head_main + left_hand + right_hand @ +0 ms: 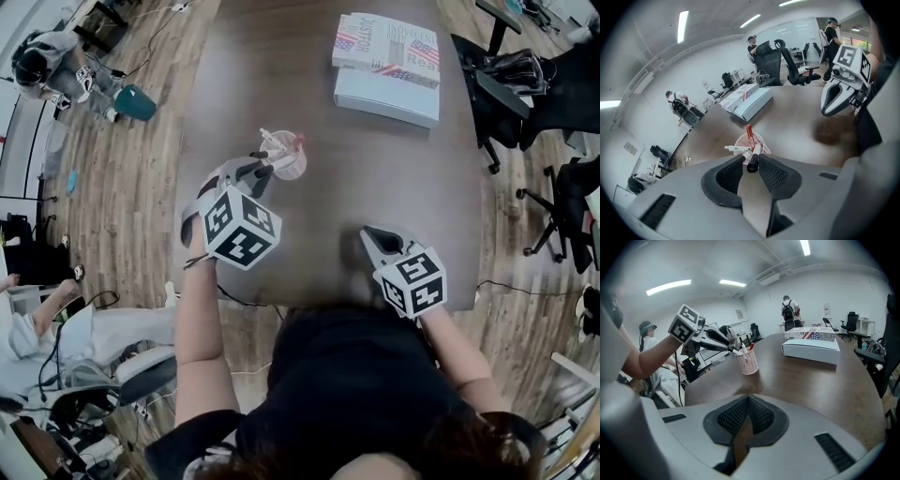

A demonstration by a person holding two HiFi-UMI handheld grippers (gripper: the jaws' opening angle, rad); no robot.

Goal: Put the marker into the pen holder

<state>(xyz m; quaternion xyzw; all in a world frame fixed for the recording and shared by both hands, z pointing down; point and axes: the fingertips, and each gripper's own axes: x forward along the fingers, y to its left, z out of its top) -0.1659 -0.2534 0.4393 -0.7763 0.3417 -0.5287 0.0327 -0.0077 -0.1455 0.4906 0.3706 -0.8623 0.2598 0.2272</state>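
Observation:
A pink mesh pen holder stands on the dark table with several pens in it, one red. My left gripper hovers right over it, pointing steeply down. In the left gripper view a black-capped marker stands between the jaws, its lower end in the pen holder. The pads sit slightly apart around it and do not squeeze it. My right gripper rests near the table's front edge, shut with nothing in it. From its view the pen holder and my left gripper appear at centre left.
A stack of white boxes and a printed book lies at the far right of the table. Black office chairs stand to the right of it. A person sits on the floor at far left.

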